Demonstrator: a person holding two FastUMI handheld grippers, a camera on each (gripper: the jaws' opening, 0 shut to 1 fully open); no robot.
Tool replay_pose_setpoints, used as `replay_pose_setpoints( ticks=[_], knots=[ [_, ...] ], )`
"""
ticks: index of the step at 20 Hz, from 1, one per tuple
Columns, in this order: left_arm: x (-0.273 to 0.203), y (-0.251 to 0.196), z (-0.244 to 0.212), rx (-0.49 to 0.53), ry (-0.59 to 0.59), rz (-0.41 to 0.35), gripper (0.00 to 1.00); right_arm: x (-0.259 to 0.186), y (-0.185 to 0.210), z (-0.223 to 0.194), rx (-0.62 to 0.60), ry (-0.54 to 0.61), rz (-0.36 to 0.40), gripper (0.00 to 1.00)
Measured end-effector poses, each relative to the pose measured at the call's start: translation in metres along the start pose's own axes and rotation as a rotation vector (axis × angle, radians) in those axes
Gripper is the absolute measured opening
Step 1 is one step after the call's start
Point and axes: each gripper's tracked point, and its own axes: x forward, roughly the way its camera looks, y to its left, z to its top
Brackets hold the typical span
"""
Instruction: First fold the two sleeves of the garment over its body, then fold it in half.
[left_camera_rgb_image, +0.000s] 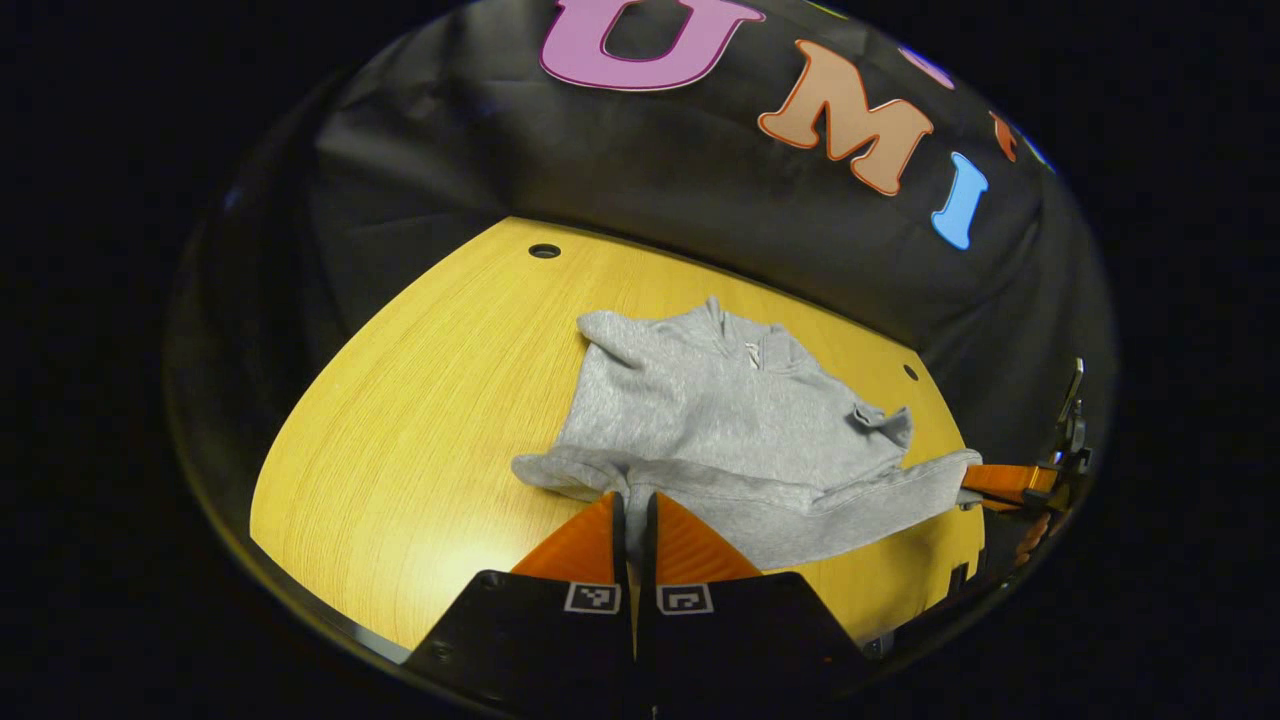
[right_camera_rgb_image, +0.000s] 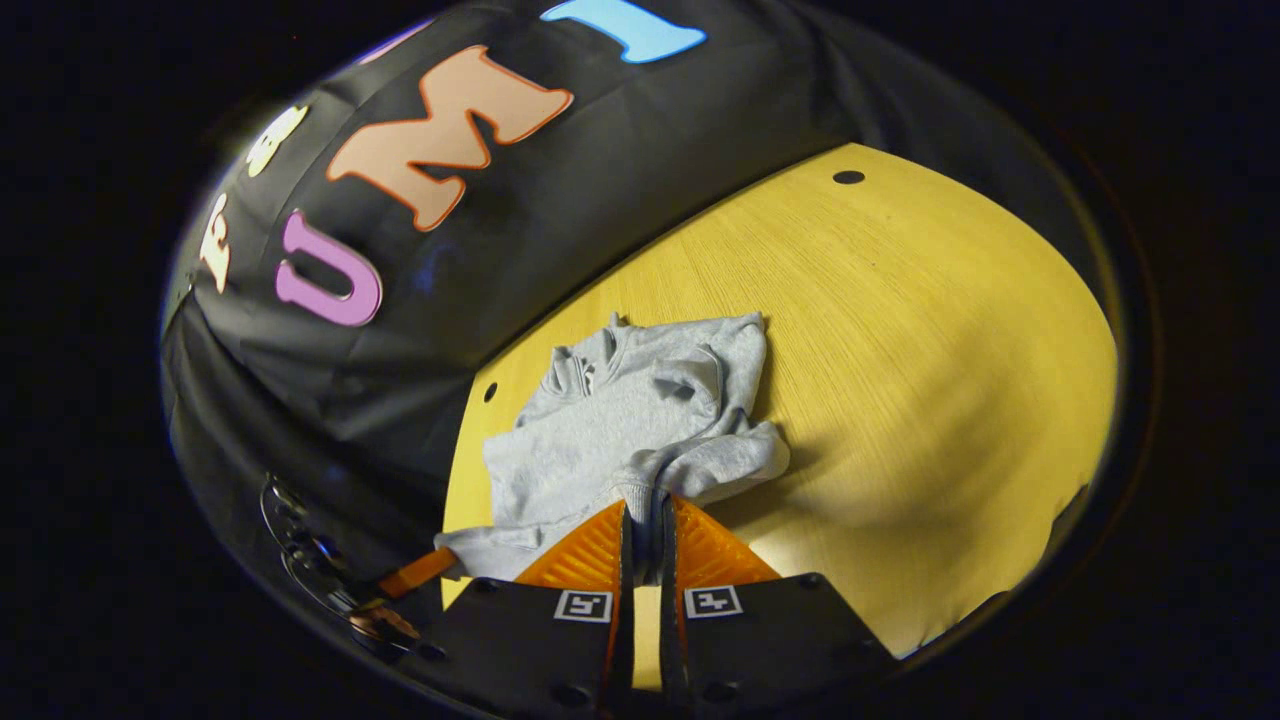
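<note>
Your left gripper (left_camera_rgb_image: 632, 515) is pinched on the grey hoodie's (left_camera_rgb_image: 720, 420) near hem, and your right gripper (right_camera_rgb_image: 645, 525) is clamped on that same edge. It lies rumpled on the yellow tabletop (left_camera_rgb_image: 420, 420), close to the black cloth wall (left_camera_rgb_image: 600, 170).

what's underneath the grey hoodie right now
The grey fleece hoodie lies on a yellow wooden table, its hem pinched by the left gripper and right gripper. Whatever lies beneath the fabric is covered.
</note>
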Motion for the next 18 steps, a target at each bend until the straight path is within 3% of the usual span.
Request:
replay_pose_setpoints(
  ticks=[8, 9, 10, 11, 14, 15, 17, 18],
  knots=[
    [0.053, 0.009, 0.008, -0.051, 0.092, 0.055, 0.00, 0.058, -0.004, 0.022, 0.157, 0.032, -0.044, 0.12],
    [0.060, 0.011, 0.007, -0.063, 0.108, 0.069, 0.00, 0.064, -0.007, 0.021, 0.160, 0.043, -0.057, 0.05],
    [0.064, 0.012, 0.005, -0.076, 0.128, 0.078, 0.00, 0.070, -0.011, 0.021, 0.168, 0.047, -0.070, 0.13],
    [0.067, 0.013, 0.006, -0.086, 0.142, 0.084, 0.00, 0.076, -0.013, 0.023, 0.171, 0.048, -0.080, 0.06],
    [0.075, 0.013, 0.012, -0.118, 0.154, 0.094, 0.03, 0.088, -0.018, 0.025, 0.183, 0.048, -0.102, 0.24],
    [0.078, 0.012, 0.014, -0.142, 0.159, 0.095, 0.04, 0.091, -0.020, 0.025, 0.181, 0.048, -0.113, 0.18],
    [0.081, 0.012, 0.019, -0.185, 0.163, 0.092, 0.05, 0.096, -0.019, 0.026, 0.179, 0.049, -0.119, 0.16],
    [0.083, 0.011, 0.022, -0.201, 0.157, 0.087, 0.06, 0.098, -0.016, 0.026, 0.180, 0.045, -0.109, 0.27]
  ],
)
